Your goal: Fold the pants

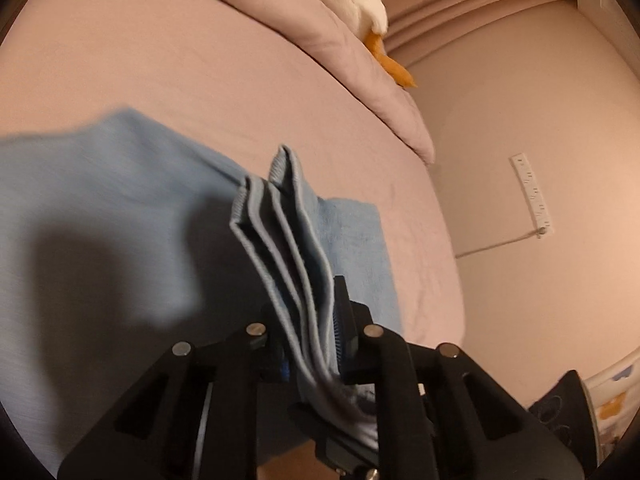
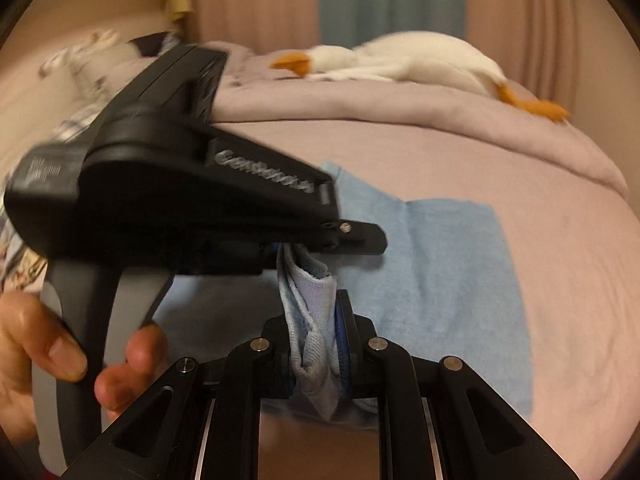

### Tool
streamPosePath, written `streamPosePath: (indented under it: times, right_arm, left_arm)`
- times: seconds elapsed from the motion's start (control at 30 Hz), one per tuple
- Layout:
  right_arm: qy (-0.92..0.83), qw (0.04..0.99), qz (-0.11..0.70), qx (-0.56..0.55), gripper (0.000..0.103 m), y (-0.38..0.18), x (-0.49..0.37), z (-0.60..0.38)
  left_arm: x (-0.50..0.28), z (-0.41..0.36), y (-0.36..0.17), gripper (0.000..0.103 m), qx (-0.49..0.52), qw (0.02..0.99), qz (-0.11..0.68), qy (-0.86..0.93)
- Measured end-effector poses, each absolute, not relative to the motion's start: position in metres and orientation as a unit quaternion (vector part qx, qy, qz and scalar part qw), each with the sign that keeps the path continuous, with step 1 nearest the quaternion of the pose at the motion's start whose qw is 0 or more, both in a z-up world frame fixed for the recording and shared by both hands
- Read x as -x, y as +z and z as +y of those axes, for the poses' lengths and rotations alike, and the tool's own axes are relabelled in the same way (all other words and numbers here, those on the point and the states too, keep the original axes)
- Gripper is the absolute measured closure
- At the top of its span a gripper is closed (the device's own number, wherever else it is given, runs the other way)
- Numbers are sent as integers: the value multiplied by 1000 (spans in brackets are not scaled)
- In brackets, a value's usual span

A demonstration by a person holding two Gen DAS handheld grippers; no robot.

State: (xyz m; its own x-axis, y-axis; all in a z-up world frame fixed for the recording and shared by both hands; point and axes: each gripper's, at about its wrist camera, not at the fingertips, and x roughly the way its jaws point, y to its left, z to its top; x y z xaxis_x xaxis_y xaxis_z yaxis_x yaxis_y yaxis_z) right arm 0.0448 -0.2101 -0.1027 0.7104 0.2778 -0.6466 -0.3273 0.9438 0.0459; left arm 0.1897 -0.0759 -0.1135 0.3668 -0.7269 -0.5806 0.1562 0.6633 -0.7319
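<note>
Light blue pants (image 1: 100,208) lie on a pink bed sheet (image 1: 180,60). My left gripper (image 1: 310,320) is shut on several stacked hem layers of the pants, lifted above the bed. My right gripper (image 2: 316,320) is shut on a bunched part of the pants (image 2: 310,304). The rest of the pants (image 2: 452,272) lies flat on the bed (image 2: 560,260) to the right. The left gripper (image 2: 332,244) crosses the right wrist view just ahead of the right one, held by a hand (image 2: 36,356), clamping the same cloth.
A folded pink duvet (image 2: 400,120) lies at the bed's far end with a white plush goose (image 2: 420,60) on it. A power strip (image 1: 532,196) lies on the floor to the right of the bed. Curtains (image 2: 392,0) hang behind.
</note>
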Motion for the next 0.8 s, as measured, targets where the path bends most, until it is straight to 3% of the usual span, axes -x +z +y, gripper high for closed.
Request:
streamPosePath:
  times: [0.13, 0.17, 0.2, 0.23, 0.3, 0.4, 0.5, 0.7, 0.77, 0.8]
  right_arm:
    - [193, 910, 363, 43, 87, -111, -56, -184]
    - [199, 902, 381, 35, 86, -117, -61, -181]
    - [206, 896, 393, 27, 78, -123, -63, -179]
    - [218, 885, 410, 17, 69, -130, -65, -176]
    - [240, 871, 429, -14, 60, -134, -65, -180]
    - [265, 862, 426, -66, 59, -122, -59, -206]
    - [256, 873, 400, -112, 59, -98, -60, -250]
    - [187, 888, 408, -101, 59, -87, -114, -295]
    - [143, 889, 432, -58, 68, -99, -140, -296]
    - [134, 884, 446, -44, 77, -107, -148, -294]
  left_arm:
    - [-199, -56, -128, 90, 273, 777, 513, -242]
    - [-200, -52, -130, 84, 262, 783, 515, -229]
    - [-202, -49, -132, 77, 246, 789, 520, -213]
    - [-203, -44, -135, 57, 234, 792, 529, -194]
    - [-201, -31, -133, 49, 252, 790, 523, -200]
    - [-193, -17, -121, 37, 241, 810, 501, -187]
    - [-178, -22, -105, 37, 204, 833, 473, -202]
    - [-156, -77, -102, 41, 107, 842, 461, -259]
    - [-152, -94, -115, 63, 82, 832, 476, -274]
    - [-150, -98, -125, 68, 71, 825, 491, -271]
